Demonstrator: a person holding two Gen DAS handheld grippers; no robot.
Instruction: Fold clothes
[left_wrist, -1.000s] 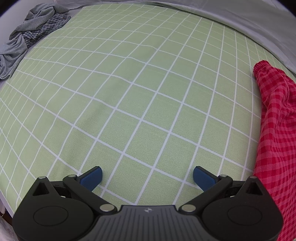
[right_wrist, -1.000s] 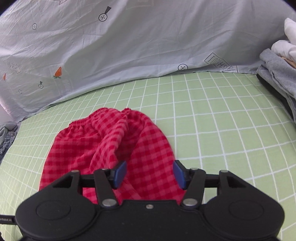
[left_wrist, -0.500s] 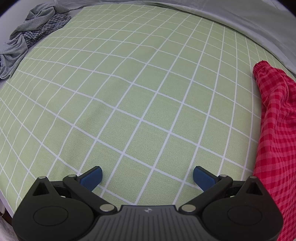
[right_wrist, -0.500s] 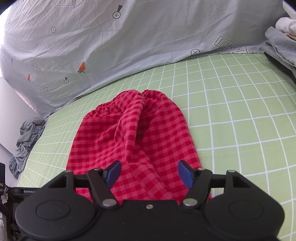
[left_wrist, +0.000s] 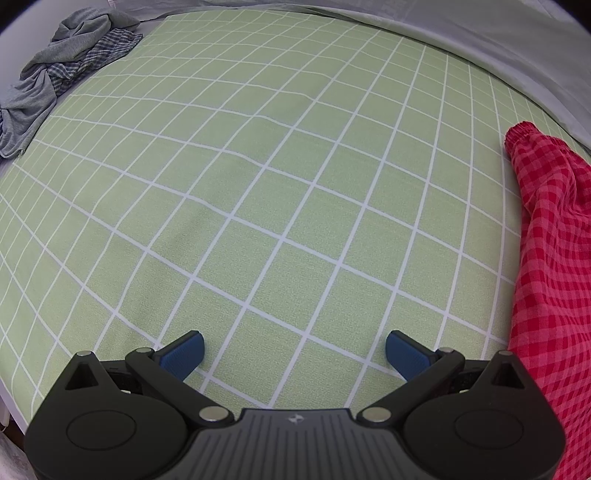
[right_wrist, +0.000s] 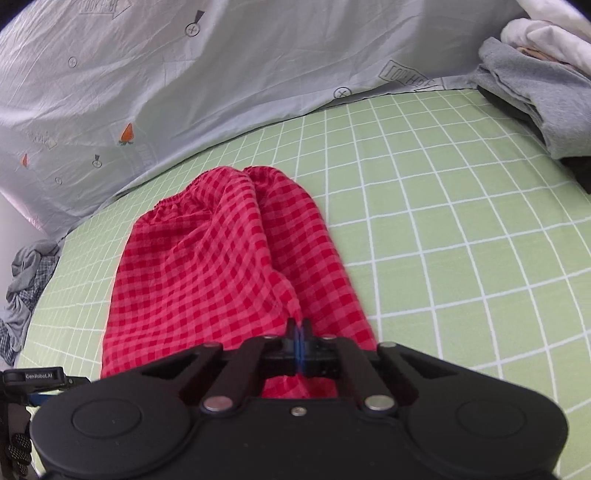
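Red checked cloth, a pair of shorts (right_wrist: 221, 266), lay on the green grid sheet (right_wrist: 443, 229) with its gathered waistband at the far end, near the pale blue quilt (right_wrist: 221, 92). My right tongs (right_wrist: 300, 345) were clenched on the near edge of the shorts; the blue pads met with a fold of the cloth drawn up between them. How much fabric sat inside the grip I could not tell, as the black body of the tool covered the near hem.

My left tongs (left_wrist: 293, 356) were spread wide, nothing between the pads, over bare sheet (left_wrist: 258, 184). From that side only one strip of the shorts (left_wrist: 550, 277) showed, cut off by the right edge of the view, just beside the right-hand finger; contact could not be confirmed.

A heap of grey and checked clothes (left_wrist: 62, 70) lay at the far left corner of the sheet, partly off its edge. In the right view, a stack of grey and white clothes (right_wrist: 539, 92) sat at the far right, its upper part cut off. Print on the quilt was too small to read.
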